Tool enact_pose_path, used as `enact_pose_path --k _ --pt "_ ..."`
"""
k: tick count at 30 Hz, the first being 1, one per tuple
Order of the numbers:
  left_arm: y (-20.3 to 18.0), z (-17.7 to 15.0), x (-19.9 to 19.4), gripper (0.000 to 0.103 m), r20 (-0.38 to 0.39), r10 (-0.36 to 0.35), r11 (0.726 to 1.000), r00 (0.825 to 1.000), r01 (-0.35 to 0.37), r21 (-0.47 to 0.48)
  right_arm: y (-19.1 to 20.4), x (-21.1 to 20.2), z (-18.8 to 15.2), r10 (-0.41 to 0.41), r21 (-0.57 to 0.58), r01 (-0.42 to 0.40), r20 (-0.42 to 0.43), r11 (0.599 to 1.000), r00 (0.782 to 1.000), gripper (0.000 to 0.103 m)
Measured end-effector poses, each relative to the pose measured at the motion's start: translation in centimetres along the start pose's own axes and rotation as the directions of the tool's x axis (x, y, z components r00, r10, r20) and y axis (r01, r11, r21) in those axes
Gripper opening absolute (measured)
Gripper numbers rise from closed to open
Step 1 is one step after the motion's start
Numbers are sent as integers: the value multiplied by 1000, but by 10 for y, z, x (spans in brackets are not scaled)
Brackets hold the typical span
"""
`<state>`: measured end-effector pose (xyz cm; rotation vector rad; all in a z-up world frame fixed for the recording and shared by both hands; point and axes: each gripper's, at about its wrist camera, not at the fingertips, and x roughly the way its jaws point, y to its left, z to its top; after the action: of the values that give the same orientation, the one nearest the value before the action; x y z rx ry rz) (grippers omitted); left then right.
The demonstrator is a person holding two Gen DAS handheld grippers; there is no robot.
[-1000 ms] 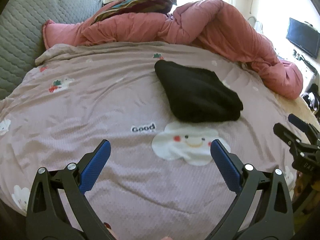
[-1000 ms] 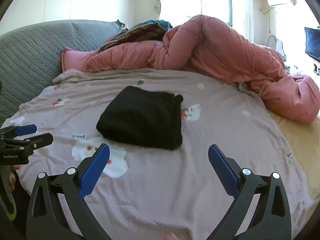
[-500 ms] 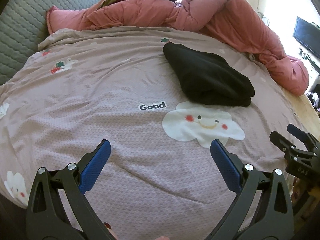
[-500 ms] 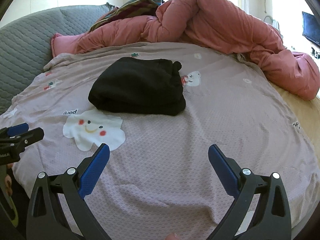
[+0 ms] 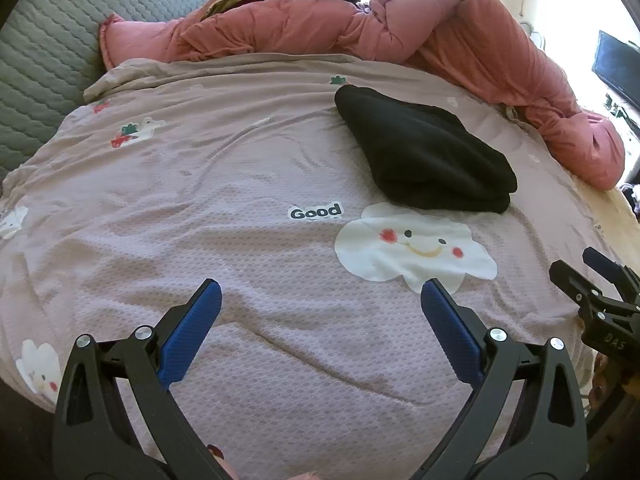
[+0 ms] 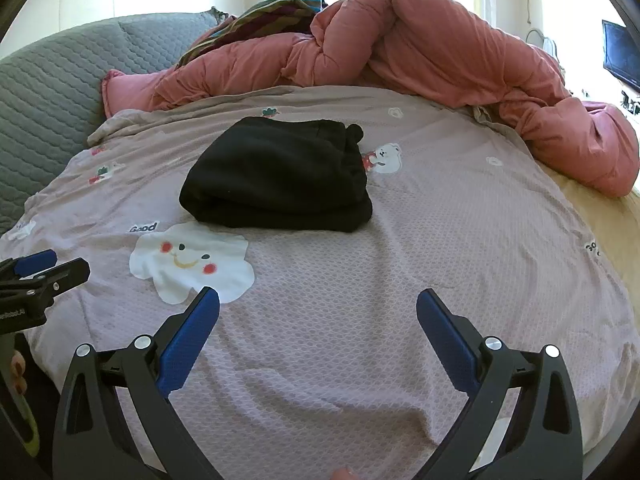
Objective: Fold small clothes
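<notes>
Both tools, my left tool [image 5: 320, 304] and right tool [image 6: 318, 312], are hanging spread wide and empty over the bed sheet [image 5: 240, 184]; the folded black garment [image 5: 424, 160] is lying just beyond the "Good" print [image 5: 316, 212] and smiling cloud [image 5: 412, 250].

**Materials and finish, bed scene**

Black garment [image 6: 276, 176]: soft matt cloth, fleece-like nap, no sheen; folded layers show as thick rolled edges.

Bed sheet [image 6: 380, 280]: mauve cloth with a fine raised honeycomb weave, matt, lightly creased. Printed cloud patch [image 5: 412, 252]: smoother, flat white.

Pink duvet [image 5: 460, 32] along the far edge of the bed: puffy cloth, faint satin sheen, deeply wrinkled.

Headboard [image 5: 44, 60] at the far left corner: grey quilted fabric, stitched scale pattern, matt.

Left claw [image 5: 320, 304] and right claw [image 6: 318, 310]: black plastic frames, semi-matt; blue pads [image 5: 192, 332] with fine stippled grip texture; bright bare-metal pivot screws.
</notes>
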<state>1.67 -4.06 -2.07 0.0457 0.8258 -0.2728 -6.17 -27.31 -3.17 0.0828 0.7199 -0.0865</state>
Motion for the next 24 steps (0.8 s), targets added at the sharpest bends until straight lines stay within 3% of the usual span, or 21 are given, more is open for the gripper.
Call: enact_pose_path --k 24 --pt "4 2 -3 93 -2 9 1000 1000 -9 -4 3 -2 1 -5 -1 5 4 1000 1000 98"
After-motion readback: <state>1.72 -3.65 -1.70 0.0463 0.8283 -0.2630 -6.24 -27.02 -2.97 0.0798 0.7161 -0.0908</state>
